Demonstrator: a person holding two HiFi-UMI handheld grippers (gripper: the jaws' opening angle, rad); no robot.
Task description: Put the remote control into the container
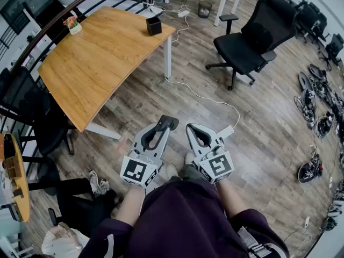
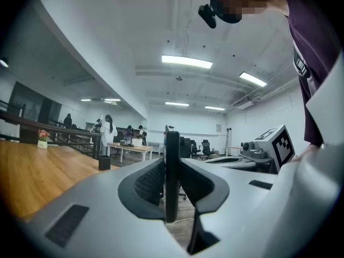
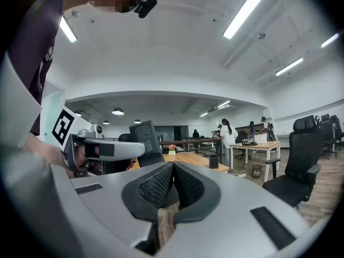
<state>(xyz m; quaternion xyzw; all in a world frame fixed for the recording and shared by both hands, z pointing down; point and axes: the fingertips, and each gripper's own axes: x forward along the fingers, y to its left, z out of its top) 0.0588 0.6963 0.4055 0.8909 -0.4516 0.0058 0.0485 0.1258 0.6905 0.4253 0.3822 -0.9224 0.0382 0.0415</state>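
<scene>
My left gripper point(image 1: 164, 126) is shut on a dark, flat remote control point(image 1: 168, 122), which stands edge-on between the jaws in the left gripper view point(image 2: 171, 171). The right gripper view shows the same remote point(image 3: 142, 137) as a dark slab sticking up to the left. My right gripper point(image 1: 193, 129) is shut with nothing in it, close beside the left one. Both are held at waist height over the wooden floor. The container, a small black box point(image 1: 153, 26), stands near the far corner of the wooden table point(image 1: 102, 58); it also shows small in the left gripper view point(image 2: 104, 162) and right gripper view point(image 3: 214, 162).
A black office chair point(image 1: 251, 36) stands to the right of the table. A white cable point(image 1: 207, 98) runs across the floor to a power strip point(image 1: 226, 131). A flower pot point(image 1: 72, 26) sits at the table's far left. Shoes point(image 1: 312, 171) lie along the right wall. People stand at a far desk point(image 2: 107, 130).
</scene>
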